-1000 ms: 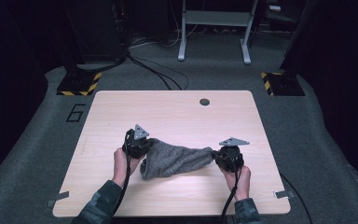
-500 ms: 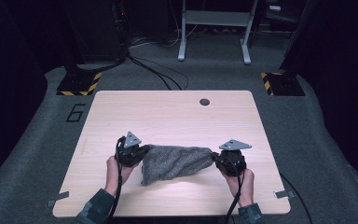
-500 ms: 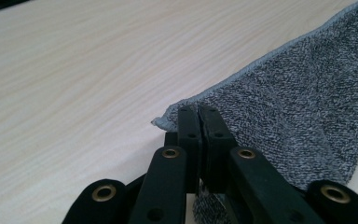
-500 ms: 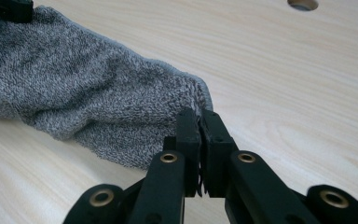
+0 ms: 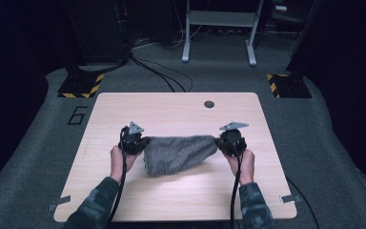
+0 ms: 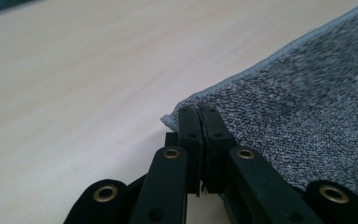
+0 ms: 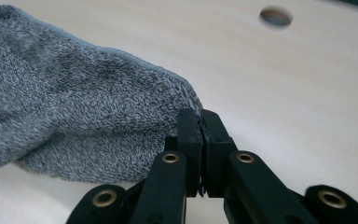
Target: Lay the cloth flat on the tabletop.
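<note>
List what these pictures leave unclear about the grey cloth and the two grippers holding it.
- Grey knitted cloth: what garment it is, bunched in the high view, cut off by the frame edge in both gripper views.
- Left gripper: how much hem lies between the closed jaws, hidden by them.
- Right gripper: likewise.
- Table underside of the cloth: covered.

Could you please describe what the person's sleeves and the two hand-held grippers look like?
Both sleeves are a green camouflage print. The left hand-held gripper and right hand-held gripper are black, each topped by a grey three-cornered plate, with a black cable trailing back along the forearm. Close up, the jaws are black linked bars with brass-coloured rivets.
</note>
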Action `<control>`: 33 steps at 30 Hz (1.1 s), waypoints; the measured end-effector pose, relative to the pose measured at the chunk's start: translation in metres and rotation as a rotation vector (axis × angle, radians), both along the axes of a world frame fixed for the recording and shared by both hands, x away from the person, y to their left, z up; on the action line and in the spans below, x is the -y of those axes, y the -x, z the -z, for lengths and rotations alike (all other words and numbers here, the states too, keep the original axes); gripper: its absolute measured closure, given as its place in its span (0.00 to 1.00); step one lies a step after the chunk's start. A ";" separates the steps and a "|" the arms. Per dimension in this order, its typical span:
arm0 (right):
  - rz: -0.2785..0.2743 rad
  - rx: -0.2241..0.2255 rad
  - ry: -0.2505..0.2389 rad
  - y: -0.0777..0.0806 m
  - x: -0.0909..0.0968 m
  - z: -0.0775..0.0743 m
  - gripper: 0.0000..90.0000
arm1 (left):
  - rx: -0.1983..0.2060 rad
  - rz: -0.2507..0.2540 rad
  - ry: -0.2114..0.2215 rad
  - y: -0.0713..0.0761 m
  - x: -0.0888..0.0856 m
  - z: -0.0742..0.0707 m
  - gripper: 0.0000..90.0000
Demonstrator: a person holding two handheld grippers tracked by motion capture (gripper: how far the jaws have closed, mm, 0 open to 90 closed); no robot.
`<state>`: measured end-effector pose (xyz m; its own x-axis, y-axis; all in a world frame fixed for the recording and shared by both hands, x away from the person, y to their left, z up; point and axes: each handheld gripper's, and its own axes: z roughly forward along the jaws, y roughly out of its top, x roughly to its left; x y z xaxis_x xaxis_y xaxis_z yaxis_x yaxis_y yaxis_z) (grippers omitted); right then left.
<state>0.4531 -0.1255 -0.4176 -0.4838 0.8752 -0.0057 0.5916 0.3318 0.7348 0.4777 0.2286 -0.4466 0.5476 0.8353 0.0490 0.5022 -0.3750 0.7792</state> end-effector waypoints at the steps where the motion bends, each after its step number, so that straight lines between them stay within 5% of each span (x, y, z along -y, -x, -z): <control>1: 0.010 0.015 0.010 -0.009 -0.001 -0.009 0.98 | 0.032 -0.013 -0.004 -0.008 0.000 -0.010 0.98; 5: 0.035 0.132 0.042 -0.037 -0.005 -0.067 0.98 | 0.183 -0.047 -0.011 -0.027 -0.003 -0.072 0.98; 8: 0.030 0.265 0.059 -0.031 -0.007 -0.116 0.98 | 0.317 -0.034 -0.022 -0.019 -0.003 -0.112 0.98; 10: 0.016 0.321 0.047 -0.016 -0.007 -0.134 0.98 | 0.366 -0.016 -0.019 -0.008 -0.003 -0.120 0.98; 12: -0.020 0.343 0.047 0.002 -0.005 -0.135 0.97 | 0.384 0.009 -0.015 0.010 -0.004 -0.110 0.98; 15: -0.068 0.316 0.064 0.029 -0.002 -0.104 0.97 | 0.350 0.049 -0.029 0.036 -0.005 -0.073 0.98; 20: -0.114 0.172 0.042 0.067 0.003 -0.025 0.97 | 0.225 0.092 -0.007 0.077 -0.007 0.002 0.98; 24: -0.130 0.040 0.049 0.096 0.001 0.034 0.96 | 0.149 0.107 0.017 0.105 -0.012 0.037 0.96; 28: -0.146 -0.034 0.018 0.116 0.001 0.054 0.93 | 0.093 0.130 0.027 0.128 -0.018 0.052 0.89; 33: -0.186 -0.070 -0.005 0.134 0.011 0.058 0.79 | 0.022 0.150 0.044 0.153 -0.033 0.058 0.72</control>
